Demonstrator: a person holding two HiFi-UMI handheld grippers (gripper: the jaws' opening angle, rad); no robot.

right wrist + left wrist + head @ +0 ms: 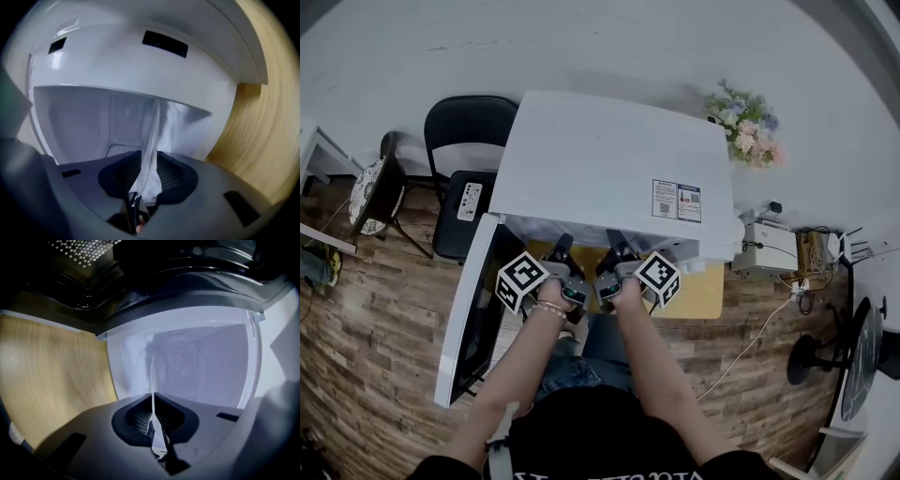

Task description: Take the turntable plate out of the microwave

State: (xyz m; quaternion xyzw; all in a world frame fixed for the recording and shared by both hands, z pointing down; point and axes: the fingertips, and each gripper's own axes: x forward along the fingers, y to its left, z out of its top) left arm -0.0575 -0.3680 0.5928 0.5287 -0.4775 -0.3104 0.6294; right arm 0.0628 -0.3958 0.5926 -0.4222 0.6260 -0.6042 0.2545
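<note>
The white microwave (609, 159) stands on a wooden table (710, 292) with its door (473, 309) swung open to the left. Both grippers reach into its opening side by side. The clear glass turntable plate (153, 376) shows edge-on in the left gripper view, its rim pinched between the dark ribbed pads of my left gripper (153, 416). The right gripper view shows the same plate (151, 136) as an upright glass edge inside the white cavity, with my right gripper (149, 173) shut on it. In the head view the left gripper (562, 248) and the right gripper (616, 248) hide the plate.
A black chair (469, 127) stands behind the open door, with a white remote-like device (469, 200) on a dark seat beside it. Flowers (748, 127) and a white box with cables (766, 248) are right of the microwave. The cavity walls (201, 366) close in around both grippers.
</note>
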